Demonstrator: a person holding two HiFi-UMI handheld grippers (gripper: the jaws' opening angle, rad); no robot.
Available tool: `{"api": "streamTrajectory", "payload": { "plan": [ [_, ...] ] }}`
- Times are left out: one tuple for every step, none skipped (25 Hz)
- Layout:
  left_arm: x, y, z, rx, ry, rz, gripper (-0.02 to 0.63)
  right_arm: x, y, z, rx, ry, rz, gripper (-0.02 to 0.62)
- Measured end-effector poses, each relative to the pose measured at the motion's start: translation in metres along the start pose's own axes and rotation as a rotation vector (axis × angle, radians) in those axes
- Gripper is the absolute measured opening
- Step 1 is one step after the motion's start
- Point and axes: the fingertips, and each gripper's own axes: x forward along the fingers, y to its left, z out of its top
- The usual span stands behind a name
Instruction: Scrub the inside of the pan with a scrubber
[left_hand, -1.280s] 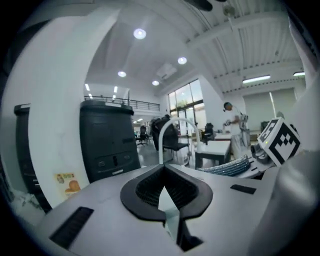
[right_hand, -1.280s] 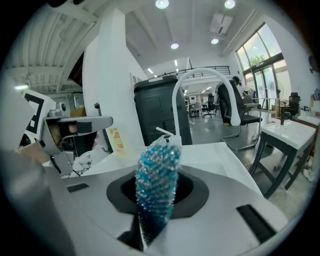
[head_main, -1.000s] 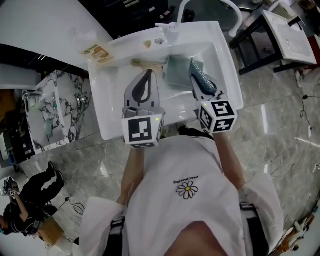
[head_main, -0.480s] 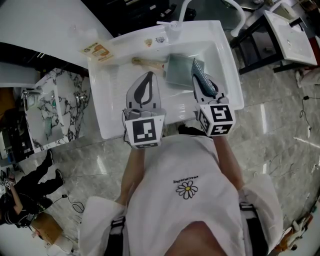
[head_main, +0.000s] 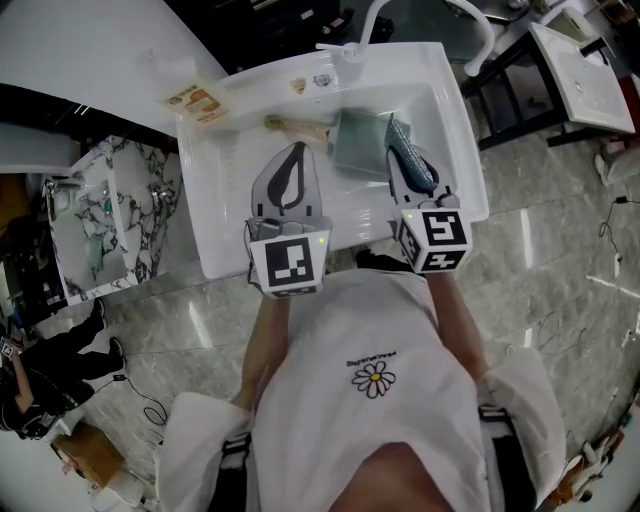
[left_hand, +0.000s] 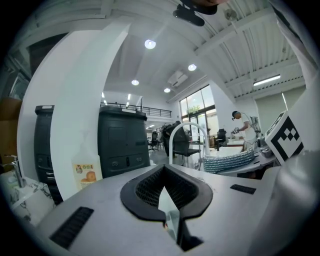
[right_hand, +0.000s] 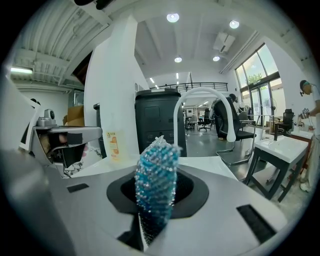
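Observation:
A square grey-green pan (head_main: 355, 145) with a wooden handle (head_main: 296, 126) lies in the white sink (head_main: 215, 215). My left gripper (head_main: 293, 152) hovers over the sink just left of the pan, shut with nothing in it; the left gripper view shows its jaws (left_hand: 163, 174) closed together. My right gripper (head_main: 398, 140) is at the pan's right edge, shut on a blue mesh scrubber (head_main: 411, 160). That scrubber (right_hand: 156, 181) sticks up between the right jaws. Both gripper views look level across the room, so the pan is hidden in them.
A curved white faucet (head_main: 372, 18) rises at the sink's far rim, also seen as faucet (right_hand: 200, 95). A soap bottle (head_main: 195, 102) lies on the counter at far left. A black cabinet (left_hand: 122, 137) stands behind, a white table (head_main: 580, 65) at right.

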Motion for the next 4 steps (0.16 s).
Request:
{"api": "streamTrajectory", "payload": {
  "plan": [
    [0.0000, 0.0001, -0.0012, 0.009, 0.008, -0.003, 0.015, 0.0001, -0.0006, 0.0005, 0.000, -0.001, -0.001, 0.061],
    [0.0001, 0.0002, -0.0022, 0.015, 0.014, -0.005, 0.015, 0.0002, -0.0013, 0.0009, 0.000, -0.002, -0.003, 0.061],
    [0.0002, 0.0003, -0.0026, 0.018, 0.016, -0.006, 0.015, 0.0003, -0.0020, 0.0012, 0.000, -0.003, -0.004, 0.061],
    [0.0003, 0.0005, -0.0028, 0.019, 0.016, -0.006, 0.015, 0.0004, -0.0026, 0.0015, -0.001, -0.004, -0.005, 0.061]
  ]
}}
